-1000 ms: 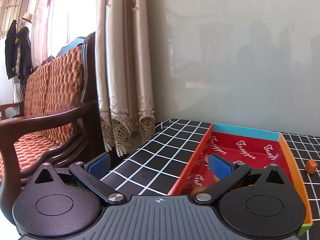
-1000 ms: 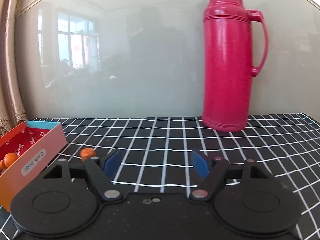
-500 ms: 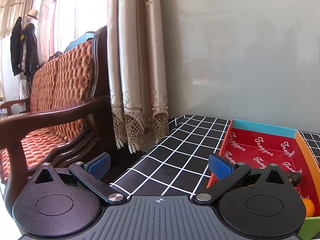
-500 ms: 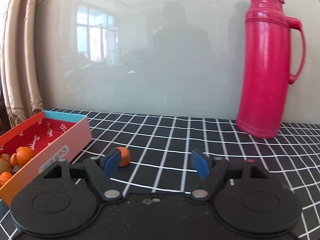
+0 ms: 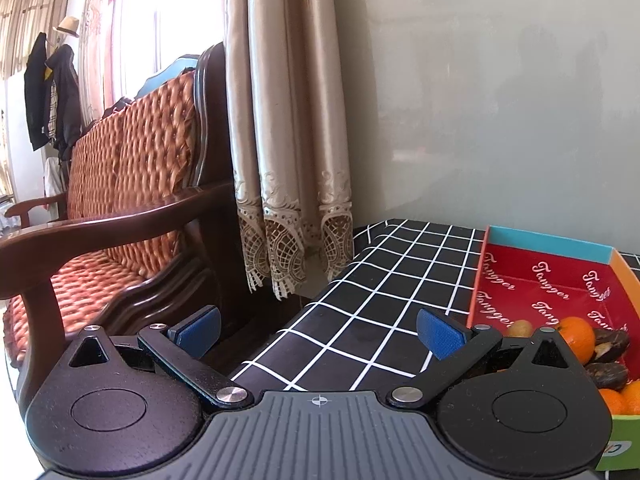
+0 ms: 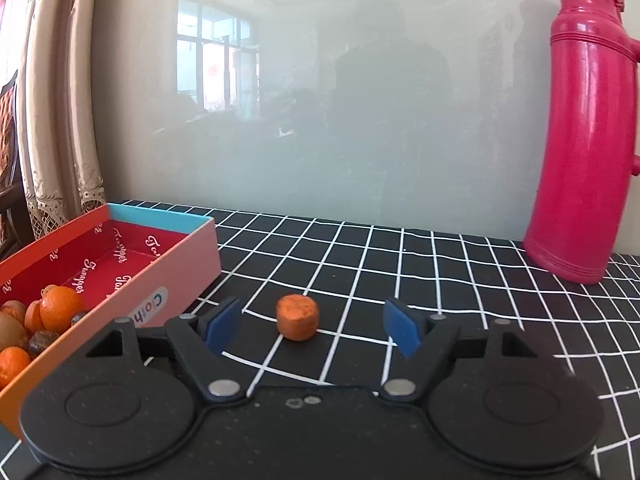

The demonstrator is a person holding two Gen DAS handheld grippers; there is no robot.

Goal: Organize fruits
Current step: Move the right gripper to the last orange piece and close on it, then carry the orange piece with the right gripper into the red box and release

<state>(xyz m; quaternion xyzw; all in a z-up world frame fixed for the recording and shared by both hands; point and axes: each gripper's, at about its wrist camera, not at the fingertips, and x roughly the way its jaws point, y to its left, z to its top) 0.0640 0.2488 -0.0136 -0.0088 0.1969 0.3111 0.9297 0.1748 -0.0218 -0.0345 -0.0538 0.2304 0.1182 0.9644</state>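
The right gripper has its jaws apart, and a small orange fruit sits on the counter just beyond them, touching neither. The left gripper also has jaws apart and empty. The box at the left holds oranges. Farther back stands a red thermos
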